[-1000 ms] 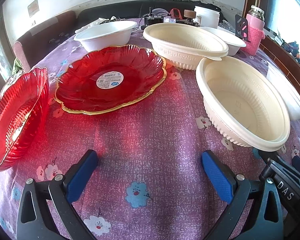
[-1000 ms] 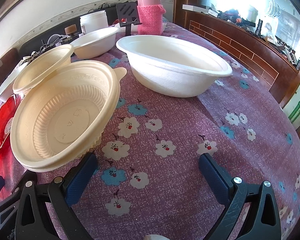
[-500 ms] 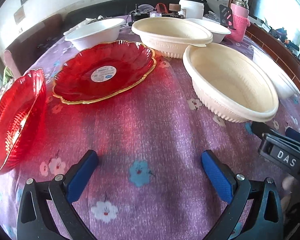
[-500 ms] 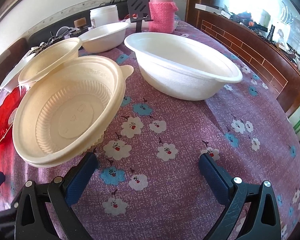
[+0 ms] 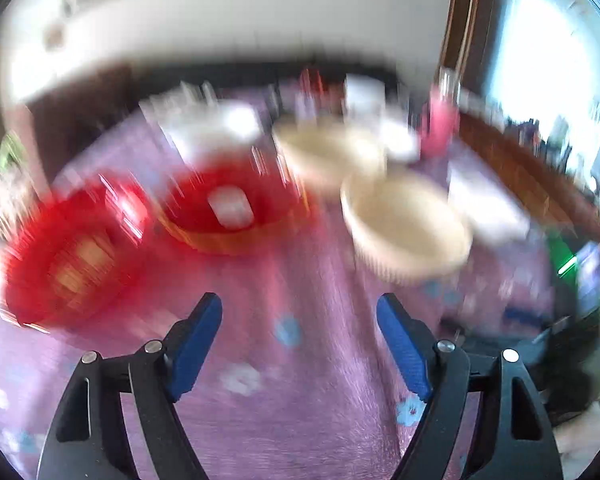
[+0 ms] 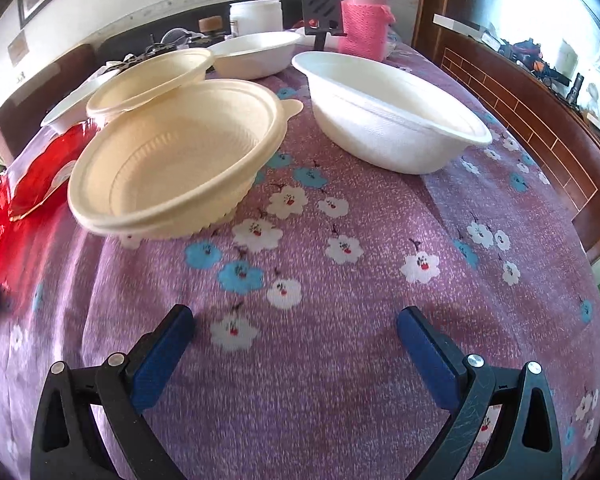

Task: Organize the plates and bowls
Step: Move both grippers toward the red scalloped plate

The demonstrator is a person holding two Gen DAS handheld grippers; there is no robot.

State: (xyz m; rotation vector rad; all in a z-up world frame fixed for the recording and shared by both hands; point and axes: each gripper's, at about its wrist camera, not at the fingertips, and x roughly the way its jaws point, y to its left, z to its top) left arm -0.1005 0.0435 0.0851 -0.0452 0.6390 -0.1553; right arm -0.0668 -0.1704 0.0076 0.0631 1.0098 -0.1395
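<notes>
Left gripper hangs above the purple tablecloth, angled down, its blue pads apart with nothing between them; the jaws have just been closing in. Right gripper tips more steeply at the same cloth, blue fingers spread wide and empty.

Motion-blurred view. Left gripper, jaws just narrowed with nothing between them, above the purple floral tablecloth. Two red plates toward the table's left edge; two cream bowls toward its right.
</notes>
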